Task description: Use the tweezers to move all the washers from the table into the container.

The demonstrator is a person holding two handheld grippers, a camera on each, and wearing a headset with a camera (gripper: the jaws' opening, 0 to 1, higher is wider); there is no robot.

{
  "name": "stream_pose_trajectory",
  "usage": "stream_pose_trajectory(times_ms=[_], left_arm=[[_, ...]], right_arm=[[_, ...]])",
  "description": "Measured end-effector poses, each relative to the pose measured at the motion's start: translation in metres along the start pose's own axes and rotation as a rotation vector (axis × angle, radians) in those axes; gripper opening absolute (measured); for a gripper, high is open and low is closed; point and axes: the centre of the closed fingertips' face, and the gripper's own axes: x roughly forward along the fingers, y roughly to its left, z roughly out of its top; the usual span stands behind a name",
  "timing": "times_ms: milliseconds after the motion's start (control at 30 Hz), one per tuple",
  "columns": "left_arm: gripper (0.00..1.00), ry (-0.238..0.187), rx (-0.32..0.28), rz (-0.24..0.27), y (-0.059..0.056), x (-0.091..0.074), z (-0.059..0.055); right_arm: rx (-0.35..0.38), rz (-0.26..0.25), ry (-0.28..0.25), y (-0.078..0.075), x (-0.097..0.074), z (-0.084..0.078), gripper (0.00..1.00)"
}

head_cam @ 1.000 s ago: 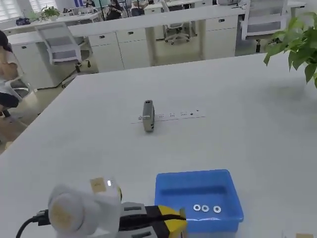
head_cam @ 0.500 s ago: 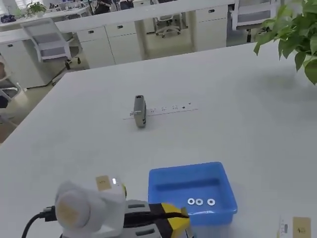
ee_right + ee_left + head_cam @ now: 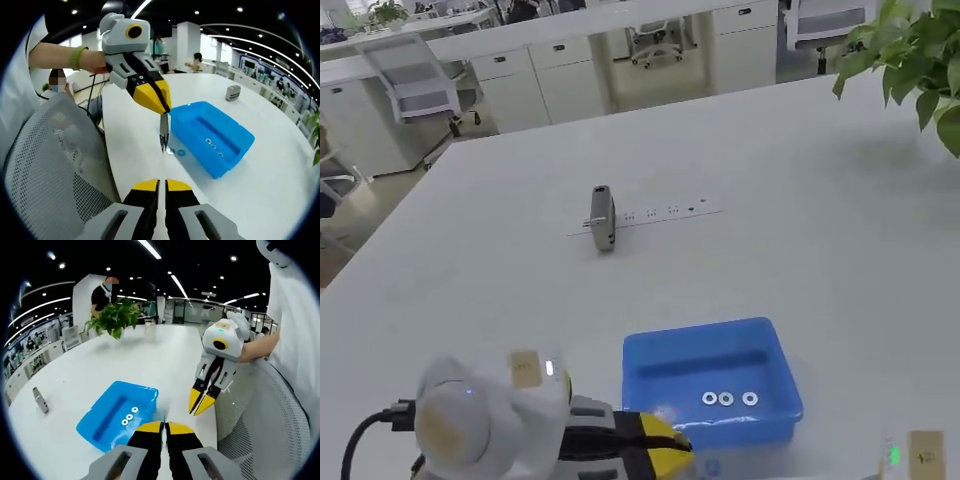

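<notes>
Three small silver ring washers (image 3: 726,399) are sitting in a row inside the blue plastic tray container (image 3: 695,362), close to its near wall. A couple of loose washers (image 3: 181,151) are lying on the white desk (image 3: 770,230) just outside that wall. Thin metal tweezers (image 3: 163,131) are pointing down right over them. The left gripper (image 3: 163,106) is pinching the tweezers' top end in its jaws. The right gripper (image 3: 201,406) is hovering near the container, off the desk's near edge, with its jaws pressed together on nothing.

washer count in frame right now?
4: three washers in a row inside the blue container; one on the table by the tweezers tip. Another may lie beside it, unclear.
</notes>
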Motion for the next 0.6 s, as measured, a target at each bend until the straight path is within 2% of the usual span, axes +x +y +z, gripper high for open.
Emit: stream_pose_trajectory(times_ms=[200,267,333,367,400,600], left_arm=[[0.00,-0.032,0.009,-0.005,0.002,0.002,0.012],[0.00,-0.024,0.010,-0.008,0.004,0.004,0.010],[0.00,0.011,0.014,-0.010,0.006,0.007,0.000],[0.00,-0.032,0.013,-0.022,0.005,0.008,0.006],[0.00,-0.012,-0.019,-0.027,0.004,0.007,0.002],[0.00,-0.018,-0.005,-0.023,0.005,0.006,0.003]], right_arm=[[0.000,0.000,0.003,0.000,0.000,-0.001,0.00],[0.001,-0.001,0.002,-0.001,0.000,0.000,0.00],[0.000,-0.002,0.000,-0.001,0.000,0.000,0.00],[0.000,-0.003,-0.001,-0.001,0.000,0.000,0.00],[0.000,-0.003,-0.001,-0.001,0.000,0.000,0.00],[0.000,-0.001,0.005,-0.001,0.001,-0.001,0.01]])
